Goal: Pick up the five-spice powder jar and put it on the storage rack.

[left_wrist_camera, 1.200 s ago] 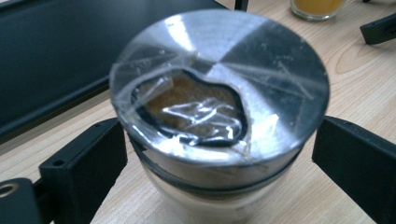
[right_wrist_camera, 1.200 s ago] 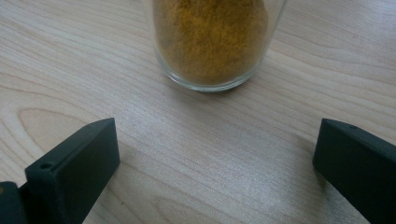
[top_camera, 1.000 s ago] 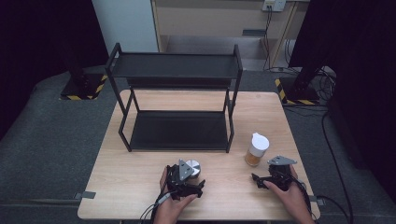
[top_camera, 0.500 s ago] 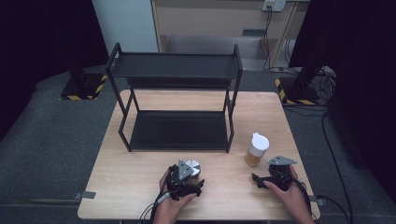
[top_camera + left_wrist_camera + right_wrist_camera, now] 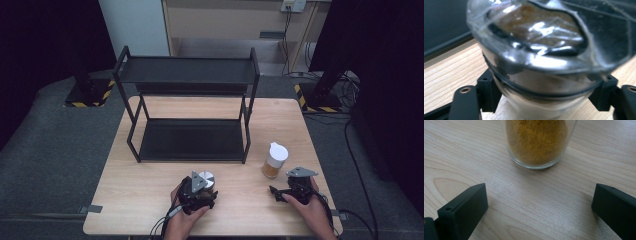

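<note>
Pale wooden counter (image 5: 150,200) carries everything, with grey floor and dark curtains around it.

In the left gripper view, the two black fingers (image 5: 486,92) press from both sides on the lower part of a small clear jar (image 5: 539,75), so the left gripper (image 5: 199,192) holds it; its fingers have just been closing, and the jar is between them. The jar looks wrapped in shiny film, and something brown shows through its top. It stands on the counter, very close to the camera and a little blurred. In the high view this jar shows as a silver round top just beside the gripper's grey three-cornered plate, near the front edge of the counter, left of the middle.

The right gripper (image 5: 295,189) has its fingers (image 5: 464,210) wide apart, with nothing between them, only bare wood. In front of them, apart from both fingers, stands a glass jar (image 5: 537,142) of yellow-orange powder. In the high view it has a white lid and stands upright, near the right gripper and just beyond it, on the right part of the counter.

Behind both jars a black two-level shelf rack (image 5: 190,75) stands on the far half of the counter, well apart from both grippers.

A cable (image 5: 167,220) trails from the left gripper toward the front edge.
</note>
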The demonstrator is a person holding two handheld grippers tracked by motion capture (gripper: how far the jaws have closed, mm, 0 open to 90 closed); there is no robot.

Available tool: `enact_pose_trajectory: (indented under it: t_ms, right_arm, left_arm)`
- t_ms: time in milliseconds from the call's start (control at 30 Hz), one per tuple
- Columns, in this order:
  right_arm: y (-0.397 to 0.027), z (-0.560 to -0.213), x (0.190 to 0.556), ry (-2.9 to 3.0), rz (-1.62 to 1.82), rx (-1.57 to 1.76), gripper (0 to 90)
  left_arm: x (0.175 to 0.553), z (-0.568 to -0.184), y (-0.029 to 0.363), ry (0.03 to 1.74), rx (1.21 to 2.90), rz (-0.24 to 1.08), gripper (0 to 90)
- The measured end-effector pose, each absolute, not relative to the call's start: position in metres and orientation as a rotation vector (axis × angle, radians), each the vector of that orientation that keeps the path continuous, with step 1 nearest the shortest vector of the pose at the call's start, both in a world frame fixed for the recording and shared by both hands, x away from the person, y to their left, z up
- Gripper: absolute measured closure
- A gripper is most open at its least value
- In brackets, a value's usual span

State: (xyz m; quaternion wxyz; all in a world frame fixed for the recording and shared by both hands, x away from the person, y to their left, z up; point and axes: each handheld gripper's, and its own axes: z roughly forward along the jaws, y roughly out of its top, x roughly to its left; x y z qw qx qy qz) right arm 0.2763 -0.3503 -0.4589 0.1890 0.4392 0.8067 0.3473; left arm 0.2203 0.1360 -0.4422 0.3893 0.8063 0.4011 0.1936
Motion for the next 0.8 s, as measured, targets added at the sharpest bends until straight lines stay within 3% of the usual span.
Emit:
enact_pose_trajectory:
  t_ms: [800]
  right_arm:
    - [-0.3503, -0.4589, 0.2764, 2.268, 0.977, 1.235, 1.5]
  left_arm:
    - [0.2183, -0.4402, 0.1334, 1.026, 2.054, 0.496, 30.1]
